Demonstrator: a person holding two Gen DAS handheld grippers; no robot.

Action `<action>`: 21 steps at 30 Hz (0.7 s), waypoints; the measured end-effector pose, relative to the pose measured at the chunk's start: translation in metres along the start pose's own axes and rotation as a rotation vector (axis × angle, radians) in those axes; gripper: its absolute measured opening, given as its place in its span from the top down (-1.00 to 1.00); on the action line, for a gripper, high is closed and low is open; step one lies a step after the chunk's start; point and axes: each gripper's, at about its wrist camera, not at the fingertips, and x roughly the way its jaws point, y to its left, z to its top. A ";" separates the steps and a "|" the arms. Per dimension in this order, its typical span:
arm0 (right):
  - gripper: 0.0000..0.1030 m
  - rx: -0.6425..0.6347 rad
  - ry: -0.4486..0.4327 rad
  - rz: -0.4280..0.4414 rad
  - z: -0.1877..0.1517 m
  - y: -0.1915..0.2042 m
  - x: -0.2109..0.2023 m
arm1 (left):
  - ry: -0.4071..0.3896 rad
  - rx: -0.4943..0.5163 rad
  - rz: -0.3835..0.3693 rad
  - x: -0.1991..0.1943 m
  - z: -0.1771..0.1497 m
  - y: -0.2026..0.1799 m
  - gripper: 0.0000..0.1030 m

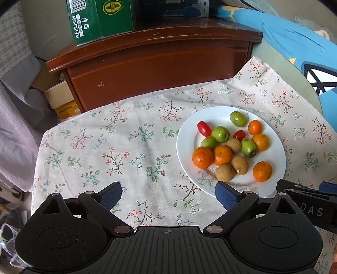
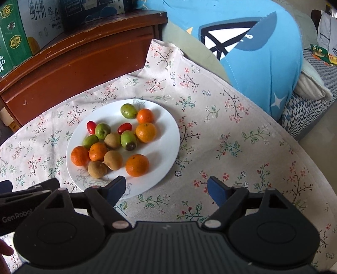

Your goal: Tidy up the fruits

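Left wrist view: above near-left of the white plate (image 1: 185,147), angled down toward it. Right wrist view: above near-right of plate (image 2: 166,134). Both share the plate, close.

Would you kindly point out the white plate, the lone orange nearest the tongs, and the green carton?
white plate (image 2: 164,134): right wrist view, bare right part.
lone orange (image 2: 137,165): right wrist view, its middle.
green carton (image 1: 101,19): left wrist view, front corner.

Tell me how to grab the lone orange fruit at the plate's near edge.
Probably pinch the orange fruit across its round middle with the open right gripper, from the near side. It sits apart, with bare plate to its right.
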 end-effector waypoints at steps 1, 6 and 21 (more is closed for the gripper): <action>-0.64 -0.002 0.000 -0.002 0.000 0.001 0.001 | 0.001 0.000 0.004 0.001 0.000 0.000 -0.88; -0.64 -0.006 -0.001 -0.003 0.000 0.001 0.003 | 0.000 0.009 0.017 0.004 0.001 0.000 -0.88; -0.64 -0.007 0.012 0.015 -0.001 0.001 0.012 | 0.026 0.001 0.028 0.015 0.001 0.000 -0.88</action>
